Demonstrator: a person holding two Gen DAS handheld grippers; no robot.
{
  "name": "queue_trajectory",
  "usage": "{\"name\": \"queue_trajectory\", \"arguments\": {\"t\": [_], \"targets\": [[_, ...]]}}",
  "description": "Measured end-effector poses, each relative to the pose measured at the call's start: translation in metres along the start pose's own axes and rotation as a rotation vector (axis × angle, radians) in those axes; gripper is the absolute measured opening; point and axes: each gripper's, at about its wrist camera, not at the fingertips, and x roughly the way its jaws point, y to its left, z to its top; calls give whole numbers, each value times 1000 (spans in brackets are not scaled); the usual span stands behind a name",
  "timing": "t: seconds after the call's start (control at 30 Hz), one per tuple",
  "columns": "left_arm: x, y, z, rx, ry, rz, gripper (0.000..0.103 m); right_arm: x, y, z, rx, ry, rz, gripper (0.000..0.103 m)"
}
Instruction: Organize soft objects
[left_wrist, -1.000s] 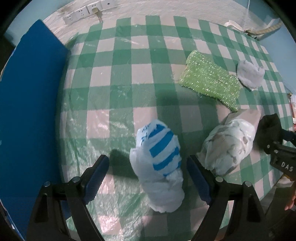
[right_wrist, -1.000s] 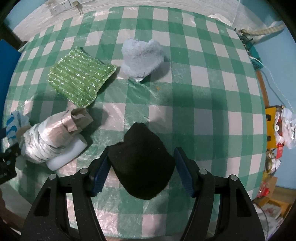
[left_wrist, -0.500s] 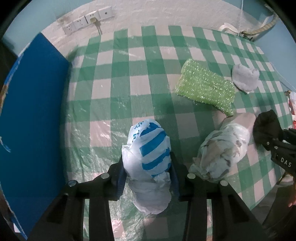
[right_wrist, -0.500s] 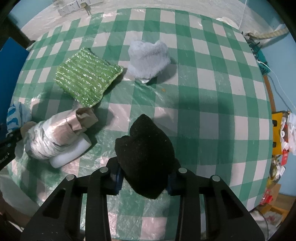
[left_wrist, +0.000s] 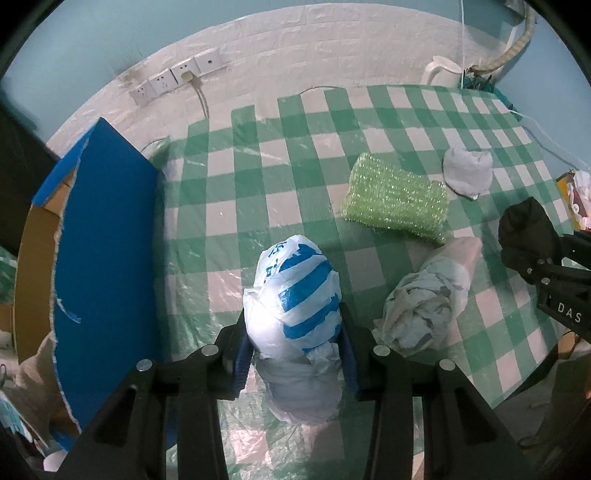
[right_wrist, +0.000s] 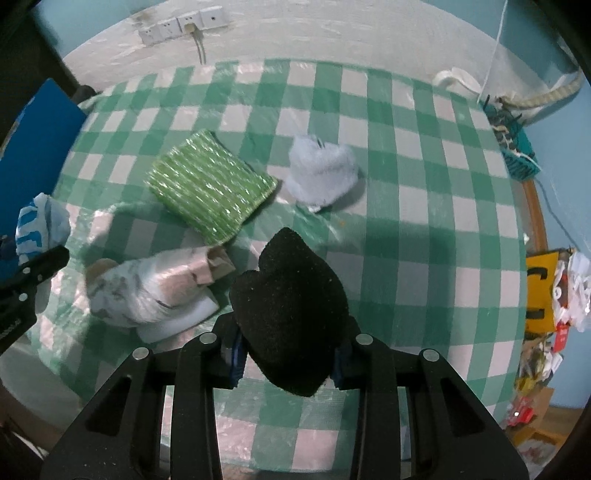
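My left gripper (left_wrist: 293, 356) pinches the striped bag (left_wrist: 293, 299); my right gripper (right_wrist: 288, 356) pinches the black cloth (right_wrist: 290, 310). Both are clear of the checked table (right_wrist: 424, 206).

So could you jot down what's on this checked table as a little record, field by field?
surface: green-and-white checked tablecloth
left gripper: jaws shut on white plastic bag with blue stripes
right gripper: jaws shut on black fuzzy cloth
still lying: sparkly green scrubbing pad, pale blue fluffy cloth, crumpled bundle of plastic and brown paper
left edge: blue cardboard box
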Motion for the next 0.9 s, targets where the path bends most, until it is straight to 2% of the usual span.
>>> {"name": "queue_trajectory", "arguments": {"t": [0.9], "targets": [[-55, 29, -5, -35, -69, 14, 41, -61, 70, 27, -135, -147, 75, 33]]}}
